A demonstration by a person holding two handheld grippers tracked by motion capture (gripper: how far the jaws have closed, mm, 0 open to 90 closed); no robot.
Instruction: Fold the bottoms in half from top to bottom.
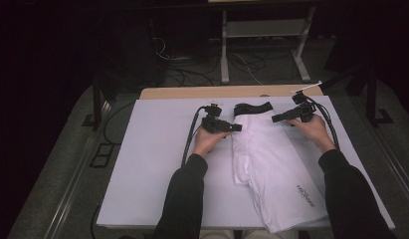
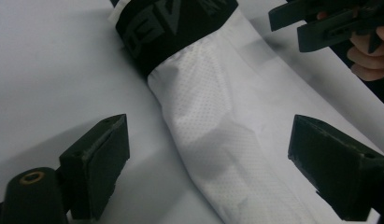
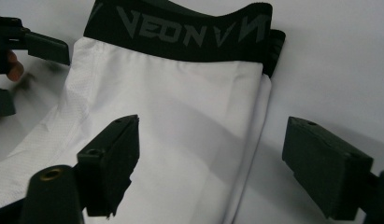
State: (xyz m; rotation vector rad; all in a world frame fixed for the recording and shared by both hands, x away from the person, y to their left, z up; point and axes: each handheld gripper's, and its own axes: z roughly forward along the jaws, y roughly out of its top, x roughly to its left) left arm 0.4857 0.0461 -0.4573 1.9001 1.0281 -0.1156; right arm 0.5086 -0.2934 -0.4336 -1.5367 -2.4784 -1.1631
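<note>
The folded white mesh garment [image 1: 271, 169] runs past the table's near edge at 6 o'clock in the high view, its hem cut off. The small dark print [image 1: 305, 191] on it is too small to read. In the left gripper view the black lettered elastic waistband [image 2: 173, 28] is cropped at 12 o'clock, its lettering partial. The person's sleeves are cut off at 6 o'clock.

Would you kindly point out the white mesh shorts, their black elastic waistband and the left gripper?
white mesh shorts [image 1: 271, 159], high view, middle of the white fabric.
black elastic waistband [image 3: 180, 32], right gripper view, on the grey lettering.
left gripper [image 1: 236, 127], high view, between its fingertips.
</note>
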